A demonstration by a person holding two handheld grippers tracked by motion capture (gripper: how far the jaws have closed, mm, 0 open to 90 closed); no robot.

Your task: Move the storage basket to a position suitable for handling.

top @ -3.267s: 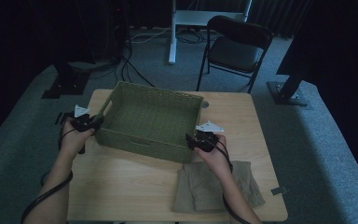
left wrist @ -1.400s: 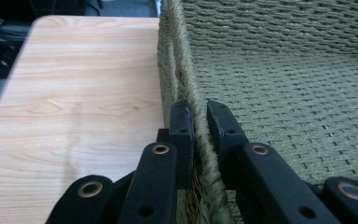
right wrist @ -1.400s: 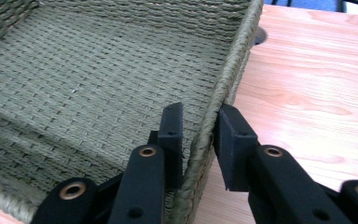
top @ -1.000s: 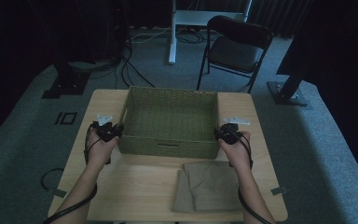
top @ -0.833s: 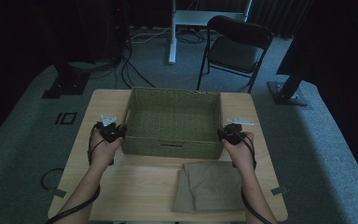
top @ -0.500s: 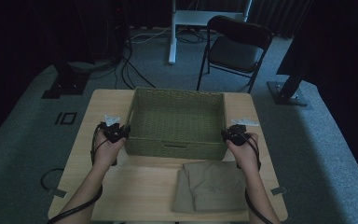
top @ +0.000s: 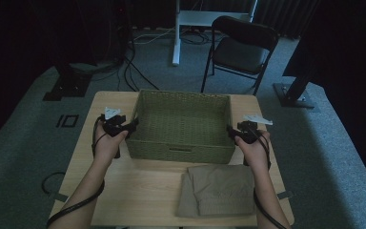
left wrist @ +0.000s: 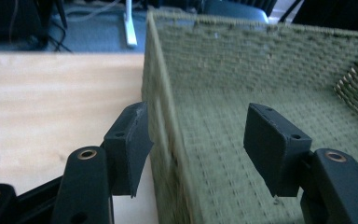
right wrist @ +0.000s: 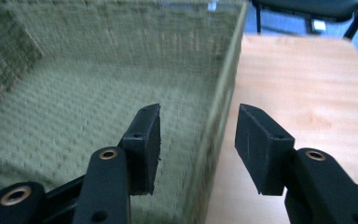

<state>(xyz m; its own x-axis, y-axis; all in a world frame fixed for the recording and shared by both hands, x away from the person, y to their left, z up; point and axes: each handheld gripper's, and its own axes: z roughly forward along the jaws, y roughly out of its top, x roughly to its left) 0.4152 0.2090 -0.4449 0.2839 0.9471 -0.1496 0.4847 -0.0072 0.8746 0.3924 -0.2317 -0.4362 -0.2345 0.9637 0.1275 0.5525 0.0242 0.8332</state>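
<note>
Basket [top: 181, 125] sat squarer than before; my jaws had just opened, each gripper [left wrist: 193, 144] [right wrist: 198, 144] spread astride a short end wall.

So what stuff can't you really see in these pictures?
- The basket: its near wall hides the floor strip behind it in the high view; the picture's edges cut the basket off in both gripper views.
- The folded cloth: dim light and distance leave its kind unclear, and the right forearm covers its edge.
- Left gripper and right gripper: rim wall between the jaws is blurred. Jaws have just been opening.
- Room behind the chair: too dark.
</note>
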